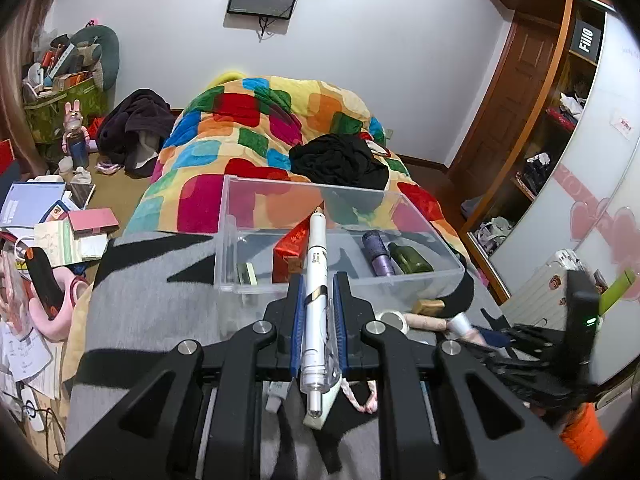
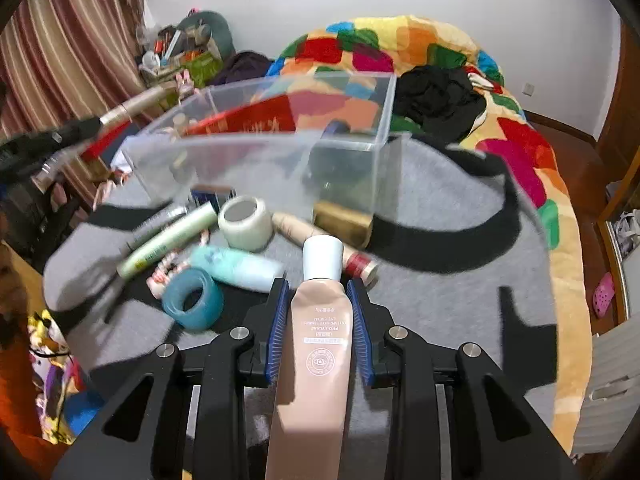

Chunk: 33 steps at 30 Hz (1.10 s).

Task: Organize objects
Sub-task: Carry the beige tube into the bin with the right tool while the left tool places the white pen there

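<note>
While its blue pads press both sides of a white pen (image 1: 316,300), the left gripper (image 1: 317,300) fills the bottom centre of the left wrist view, the pen running up the middle with its tip over the near wall of a clear bin (image 1: 340,280). Inside the bin, mid-frame, lie a red box (image 1: 290,250), a purple bottle (image 1: 378,256) and a green bottle (image 1: 408,260). All this rests on a grey blanket (image 1: 152,300), with a patchwork quilt (image 1: 256,128) further up.

Low in the right wrist view, the right gripper (image 2: 318,304) is closed on a pink tube (image 2: 316,344), white cap pointing up the frame. Just beyond, left of centre, lie a blue tape roll (image 2: 194,300), a pale blue bottle (image 2: 240,268), a green tube (image 2: 168,242) and a white tape roll (image 2: 246,222). A gold block (image 2: 344,222) sits against the bin's near wall. Farther up, the bin is blurred, with the red box showing through it.
</note>
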Each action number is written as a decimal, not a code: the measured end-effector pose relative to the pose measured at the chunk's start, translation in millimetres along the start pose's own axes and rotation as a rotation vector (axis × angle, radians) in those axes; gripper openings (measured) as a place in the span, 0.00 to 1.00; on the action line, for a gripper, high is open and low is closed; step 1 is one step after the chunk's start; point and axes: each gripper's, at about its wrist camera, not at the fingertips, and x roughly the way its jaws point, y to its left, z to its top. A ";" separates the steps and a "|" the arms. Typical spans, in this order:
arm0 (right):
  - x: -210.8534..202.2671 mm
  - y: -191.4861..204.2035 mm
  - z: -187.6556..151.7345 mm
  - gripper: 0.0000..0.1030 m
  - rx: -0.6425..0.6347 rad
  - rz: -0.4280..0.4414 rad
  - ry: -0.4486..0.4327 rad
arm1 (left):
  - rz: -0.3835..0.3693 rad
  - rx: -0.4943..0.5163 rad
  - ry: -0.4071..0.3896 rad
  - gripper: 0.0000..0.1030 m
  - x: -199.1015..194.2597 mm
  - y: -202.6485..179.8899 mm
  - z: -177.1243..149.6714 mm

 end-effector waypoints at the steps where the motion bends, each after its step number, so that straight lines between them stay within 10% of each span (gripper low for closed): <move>1: -5.4 -1.1 5.5 0.27 0.005 0.003 -0.016 | -0.003 -0.002 0.001 0.13 2.3 1.1 2.6; 12: -30.3 12.4 104.3 0.27 -0.055 0.035 -0.170 | 0.043 -0.008 0.042 0.13 34.2 16.0 26.8; 33: 109.6 25.0 159.8 0.25 -0.138 0.075 0.141 | 0.081 0.005 0.198 0.13 88.7 28.3 30.8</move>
